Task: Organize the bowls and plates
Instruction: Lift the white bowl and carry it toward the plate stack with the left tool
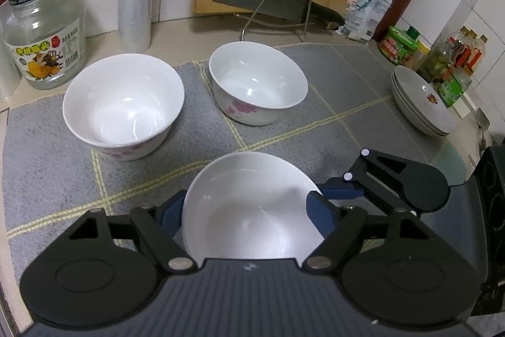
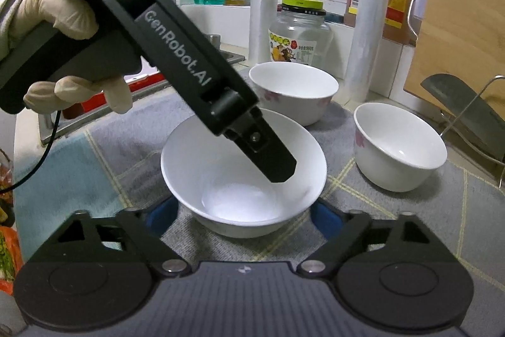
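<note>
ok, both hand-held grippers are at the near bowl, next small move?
Probably lift the near bowl slightly off the mat: the left hand-held gripper looks shut on it, the right hand-held gripper flanks it, with a left bowl and a right bowl behind to stack into.

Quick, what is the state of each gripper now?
Left gripper: closed on the near bowl.
Right gripper: pads beside the same bowl; whether it grips cannot be told.
</note>
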Action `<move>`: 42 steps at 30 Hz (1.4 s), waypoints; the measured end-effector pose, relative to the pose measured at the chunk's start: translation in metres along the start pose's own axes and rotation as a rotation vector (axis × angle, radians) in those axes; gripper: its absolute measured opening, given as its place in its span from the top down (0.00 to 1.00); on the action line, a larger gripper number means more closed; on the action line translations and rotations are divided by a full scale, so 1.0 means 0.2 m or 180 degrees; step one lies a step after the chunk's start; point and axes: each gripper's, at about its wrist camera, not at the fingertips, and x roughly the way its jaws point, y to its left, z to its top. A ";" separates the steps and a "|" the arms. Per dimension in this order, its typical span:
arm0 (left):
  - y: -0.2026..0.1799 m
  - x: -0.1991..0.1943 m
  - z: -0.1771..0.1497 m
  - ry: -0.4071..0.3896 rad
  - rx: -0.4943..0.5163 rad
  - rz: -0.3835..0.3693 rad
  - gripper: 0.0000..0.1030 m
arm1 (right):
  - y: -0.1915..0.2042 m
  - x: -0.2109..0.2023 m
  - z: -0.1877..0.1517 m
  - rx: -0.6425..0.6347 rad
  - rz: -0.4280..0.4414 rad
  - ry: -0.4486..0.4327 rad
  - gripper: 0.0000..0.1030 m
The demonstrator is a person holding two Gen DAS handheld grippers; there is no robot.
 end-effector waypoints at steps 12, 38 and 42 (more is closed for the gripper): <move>-0.02 0.00 0.00 0.0002 0.0022 0.0002 0.23 | 0.00 -0.02 0.00 0.0041 -0.0011 0.0020 0.13; -0.36 0.12 0.11 -0.0040 0.0369 -0.0354 0.23 | -0.19 -0.33 -0.13 0.0159 -0.0395 0.0133 0.13; -0.45 0.18 0.15 -0.0057 0.0454 -0.0427 0.23 | -0.26 -0.38 -0.17 0.0202 -0.0495 0.0166 0.13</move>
